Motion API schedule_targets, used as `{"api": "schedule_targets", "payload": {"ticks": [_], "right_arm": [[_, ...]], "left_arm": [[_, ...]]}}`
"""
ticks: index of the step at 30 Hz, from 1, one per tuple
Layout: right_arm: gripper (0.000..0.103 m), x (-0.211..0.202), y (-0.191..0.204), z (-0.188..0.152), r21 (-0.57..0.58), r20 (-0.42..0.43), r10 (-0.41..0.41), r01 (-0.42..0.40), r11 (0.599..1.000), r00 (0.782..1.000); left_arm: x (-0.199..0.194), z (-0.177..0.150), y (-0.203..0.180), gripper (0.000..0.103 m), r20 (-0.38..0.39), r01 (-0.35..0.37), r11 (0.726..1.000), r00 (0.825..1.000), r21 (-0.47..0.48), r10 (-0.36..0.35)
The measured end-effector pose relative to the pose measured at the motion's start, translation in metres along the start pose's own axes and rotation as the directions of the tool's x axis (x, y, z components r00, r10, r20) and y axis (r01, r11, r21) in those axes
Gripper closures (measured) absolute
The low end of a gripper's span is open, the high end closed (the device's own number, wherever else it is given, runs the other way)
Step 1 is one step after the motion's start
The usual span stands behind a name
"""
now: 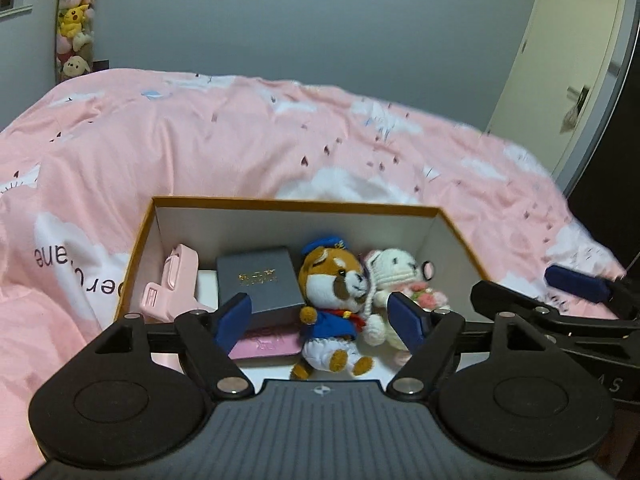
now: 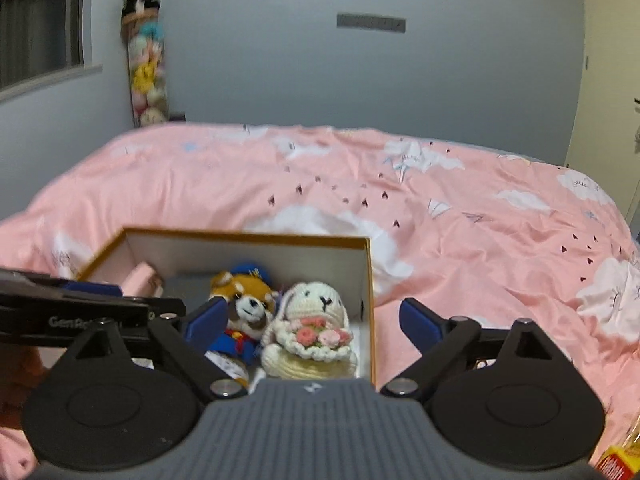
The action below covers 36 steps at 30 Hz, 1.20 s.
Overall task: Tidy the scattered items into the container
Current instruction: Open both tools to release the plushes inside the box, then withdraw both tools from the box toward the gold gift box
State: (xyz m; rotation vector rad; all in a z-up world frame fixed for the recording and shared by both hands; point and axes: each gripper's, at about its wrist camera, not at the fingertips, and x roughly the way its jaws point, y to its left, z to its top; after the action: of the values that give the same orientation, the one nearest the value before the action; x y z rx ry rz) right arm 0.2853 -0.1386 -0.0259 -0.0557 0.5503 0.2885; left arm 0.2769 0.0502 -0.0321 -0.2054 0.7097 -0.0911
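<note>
An open box with orange rim [image 1: 296, 205] [image 2: 370, 280] sits on the pink bed. Inside lie a fox plush in blue sailor clothes [image 1: 334, 304] [image 2: 244, 308], a white crocheted bunny with pink flowers [image 1: 394, 276] [image 2: 316, 320], a dark grey box [image 1: 258, 280], a pink gadget [image 1: 172, 288] and a flat pink case [image 1: 266, 346]. My left gripper [image 1: 320, 320] is open and empty above the box's near side. My right gripper [image 2: 316, 324] is open and empty over the box's right near corner; it also shows in the left wrist view [image 1: 576, 286].
The pink duvet [image 1: 240, 144] [image 2: 460, 220] covers the bed around the box. A column of plush toys [image 1: 76, 20] [image 2: 146, 60] hangs in the far corner. A door [image 1: 560, 60] stands at right. A yellow-red packet [image 2: 616, 464] lies at lower right.
</note>
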Motion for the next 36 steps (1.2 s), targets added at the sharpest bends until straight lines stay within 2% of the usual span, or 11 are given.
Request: {"api": "schedule_targets", "payload": {"ticks": [1,7,11,15,22,24,29,36], "right_arm": [[0.004,-0.004,-0.001,-0.001,0.018,0.006,0.003,-0.004,1.000,1.000],[0.003,-0.029,0.005,-0.011,0.082,0.002,0.044,-0.044,0.996,0.999],[0.003,-0.053,0.013,-0.022,0.119,0.041,0.004,-0.009,0.993,0.999],[0.003,-0.071,0.013,-0.036,0.201,0.050,0.037,-0.047,0.978,0.998],[0.003,-0.102,0.007,-0.061,0.411,0.031,0.014,-0.025,0.911,0.999],[0.003,-0.112,0.009,-0.066,0.405,0.025,0.006,-0.016,0.914,1.000],[0.003,-0.133,0.028,-0.076,0.247,0.013,0.004,-0.007,0.969,1.000],[0.003,-0.152,0.046,-0.095,0.203,-0.008,0.033,-0.031,0.979,0.999]], "left_arm": [[-0.006,-0.001,0.000,0.015,0.014,-0.002,1.000,1.000,0.001,0.002],[-0.045,-0.017,-0.005,0.013,0.127,-0.071,0.997,0.990,0.035,0.066],[-0.069,-0.031,-0.002,0.013,0.159,-0.075,0.997,0.984,-0.007,0.075],[-0.091,-0.049,0.001,0.013,0.171,-0.071,0.997,0.982,-0.035,0.076],[-0.119,-0.075,0.004,0.013,0.136,-0.077,0.997,0.988,-0.023,0.080],[-0.129,-0.082,0.007,0.013,0.130,-0.079,0.996,0.988,-0.032,0.082],[-0.152,-0.100,0.015,0.013,0.108,-0.067,0.995,0.991,-0.072,0.075],[-0.172,-0.136,0.024,0.013,0.024,-0.072,0.993,0.997,-0.098,0.074]]}}
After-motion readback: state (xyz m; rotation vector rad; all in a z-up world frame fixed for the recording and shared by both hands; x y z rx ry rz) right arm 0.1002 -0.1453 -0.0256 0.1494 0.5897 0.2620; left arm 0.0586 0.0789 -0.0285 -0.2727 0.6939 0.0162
